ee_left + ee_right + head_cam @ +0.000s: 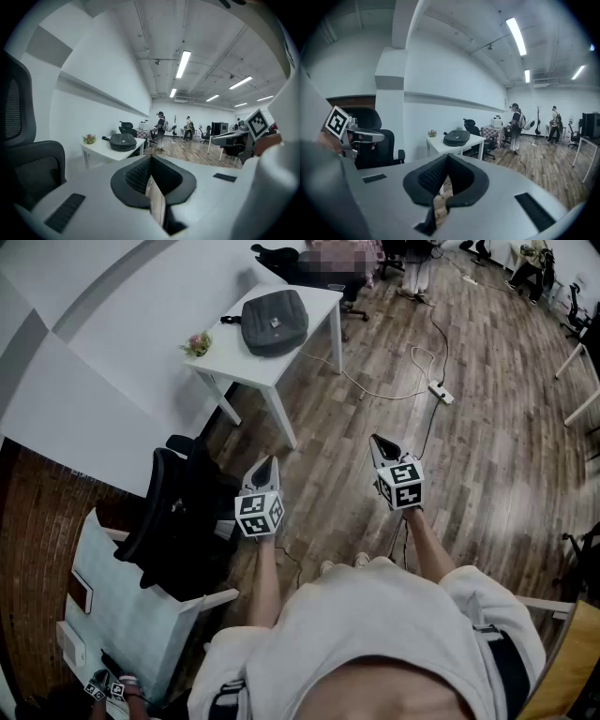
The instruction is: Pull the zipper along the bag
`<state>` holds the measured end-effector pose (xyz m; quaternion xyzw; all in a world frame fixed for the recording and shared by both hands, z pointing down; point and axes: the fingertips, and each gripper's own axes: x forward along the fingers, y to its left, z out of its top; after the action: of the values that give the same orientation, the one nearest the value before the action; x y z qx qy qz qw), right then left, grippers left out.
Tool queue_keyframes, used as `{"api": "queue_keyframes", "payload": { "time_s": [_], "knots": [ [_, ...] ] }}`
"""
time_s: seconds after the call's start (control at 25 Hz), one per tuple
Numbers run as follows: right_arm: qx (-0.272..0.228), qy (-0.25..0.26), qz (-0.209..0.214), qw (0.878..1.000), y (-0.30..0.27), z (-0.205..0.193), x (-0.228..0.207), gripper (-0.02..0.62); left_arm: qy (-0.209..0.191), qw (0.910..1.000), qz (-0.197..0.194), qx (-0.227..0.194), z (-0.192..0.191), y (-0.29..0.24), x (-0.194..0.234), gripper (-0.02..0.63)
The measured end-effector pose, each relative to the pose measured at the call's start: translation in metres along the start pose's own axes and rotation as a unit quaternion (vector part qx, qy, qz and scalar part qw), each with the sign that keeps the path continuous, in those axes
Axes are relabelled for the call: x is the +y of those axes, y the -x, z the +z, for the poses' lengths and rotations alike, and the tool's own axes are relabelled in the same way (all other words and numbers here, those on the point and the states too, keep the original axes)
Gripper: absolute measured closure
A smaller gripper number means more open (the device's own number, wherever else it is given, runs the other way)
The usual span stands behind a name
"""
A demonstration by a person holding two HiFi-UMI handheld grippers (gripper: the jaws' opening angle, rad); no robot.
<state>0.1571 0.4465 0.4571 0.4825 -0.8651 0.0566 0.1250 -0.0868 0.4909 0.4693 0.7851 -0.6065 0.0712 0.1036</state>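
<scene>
A: Which step is judged to be in hand?

B: The approach, it would seem; no pulling has been started. The bag (275, 322) is seen lying flat on the white table (234, 360), toward its far end. A small bunch of flowers (197, 343) is set by the wall-side corner at the other end. Both grippers are held over the wooden floor (487, 456), well apart from the table.

A: And how are the grippers found?

B: The left gripper (270, 465) is closed, its pads pressed together with nothing caught between them. The same is shown for the right gripper (380, 444): closed and empty. Both are pointed toward the table, slightly downward.

A: What is called for next?

B: The table has to be reached first, past the office chair (173, 512) standing just beside the left gripper. The jaws would then need to be opened. One gripper could be used to steady the bag near an edge, and the other closed on the zipper pull.

A: What cannot be made out?

B: The zipper itself. The bag is shown too small in every view for the pull to be located, or for the zip to be judged open or closed. The table's far legs are hidden by its top.
</scene>
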Motion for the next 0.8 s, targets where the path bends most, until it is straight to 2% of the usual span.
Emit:
{"api": "queue_keyframes", "payload": {
  "time_s": [0.8],
  "knots": [
    [-0.01,0.001,0.022,1.0,-0.007,-0.005,-0.049,0.581,-0.001,0.9997,0.024,0.005,0.0,-0.031,-0.038,0.58]
  ]
}}
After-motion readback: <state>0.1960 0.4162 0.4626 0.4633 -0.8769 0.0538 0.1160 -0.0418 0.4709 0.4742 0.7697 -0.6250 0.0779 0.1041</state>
